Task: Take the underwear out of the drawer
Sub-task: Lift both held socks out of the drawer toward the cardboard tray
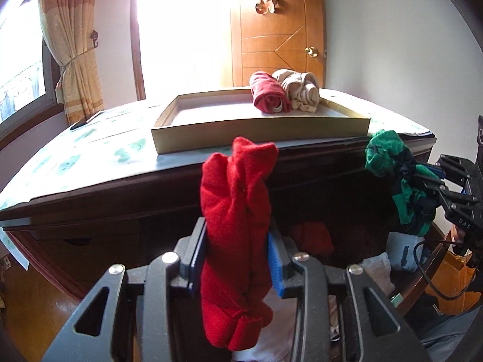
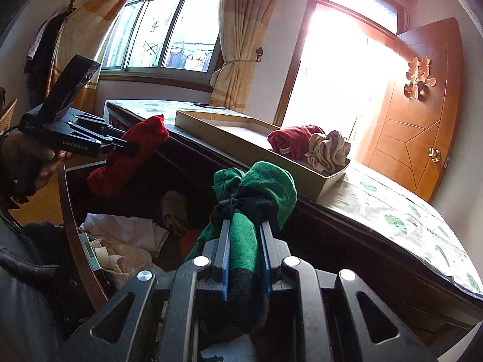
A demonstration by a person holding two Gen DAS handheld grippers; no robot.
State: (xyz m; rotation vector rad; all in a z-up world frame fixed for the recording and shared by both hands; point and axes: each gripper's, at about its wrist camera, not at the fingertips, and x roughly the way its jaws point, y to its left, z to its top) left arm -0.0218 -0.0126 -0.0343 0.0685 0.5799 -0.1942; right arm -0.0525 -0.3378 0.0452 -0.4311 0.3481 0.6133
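Left gripper is clamped on a rolled red garment at centre frame of its own view; the roll stands up well beyond the fingers and hangs below them. Right gripper is clamped on a rolled green-and-black garment, centre of its view. Both pieces are held clear of the open drawer, which lies at lower left of the right view with pale clothes left inside.

Risks, as judged:
- Each roll is pinched near mid-length only. A free end could unroll or sag and catch on the dresser edge during carry.
- The cardboard tray on top already holds a dark red roll and a beige one at its upper right corner; a careless drop could knock them or land on the rim.
- The two grippers work close together and may collide.

Not determinable: drawer depth and remaining underwear, which sit in shadow. Glare from the doorway at upper centre washes out the tray's far wall.
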